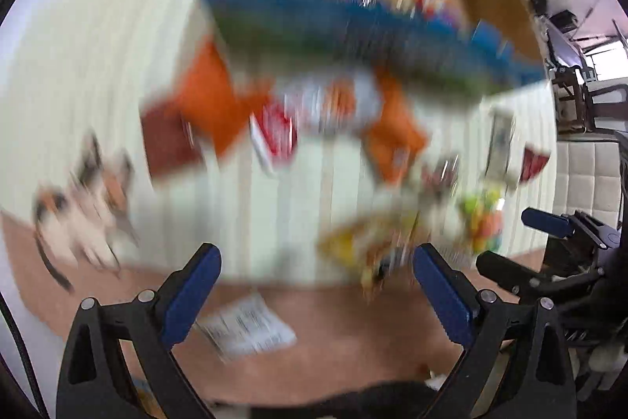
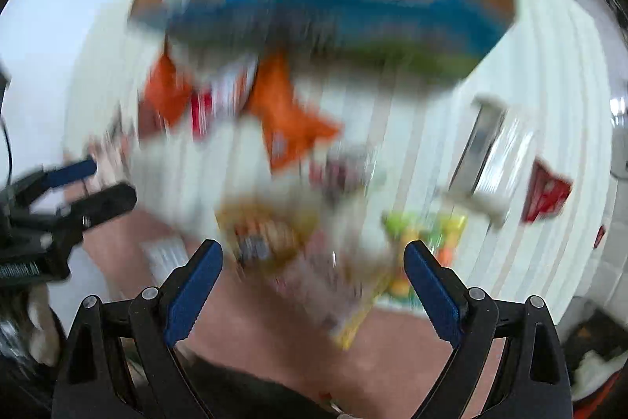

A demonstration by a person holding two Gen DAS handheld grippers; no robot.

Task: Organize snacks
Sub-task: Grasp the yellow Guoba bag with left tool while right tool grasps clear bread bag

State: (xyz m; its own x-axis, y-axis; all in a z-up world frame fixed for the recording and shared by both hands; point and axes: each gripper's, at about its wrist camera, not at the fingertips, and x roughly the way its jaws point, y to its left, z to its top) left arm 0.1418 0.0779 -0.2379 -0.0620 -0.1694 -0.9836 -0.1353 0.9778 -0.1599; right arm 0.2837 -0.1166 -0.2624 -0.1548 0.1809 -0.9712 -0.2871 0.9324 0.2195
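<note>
Both views are blurred by motion. A cardboard box (image 1: pixel 392 26) with a blue and green front holds several snack packs at the far side of a white striped cloth; it also shows in the right wrist view (image 2: pixel 333 22). Loose snacks lie in front of it: orange bags (image 1: pixel 212 97) (image 2: pixel 290 120), a red and white pack (image 1: pixel 274 136), a yellow pack (image 1: pixel 373 246) (image 2: pixel 267 230) and a green and orange candy bag (image 1: pixel 482 222) (image 2: pixel 424 234). My left gripper (image 1: pixel 316 262) is open and empty. My right gripper (image 2: pixel 314 258) is open and empty above the yellow pack.
A white striped cloth (image 1: pixel 98 85) covers a brown table (image 1: pixel 333 321). A printed paper slip (image 1: pixel 247 332) lies on the brown surface. A dark red pack (image 2: pixel 545 191) lies at the right. A cat-patterned object (image 1: pixel 86 207) sits at the left. Chairs and desks stand at the far right.
</note>
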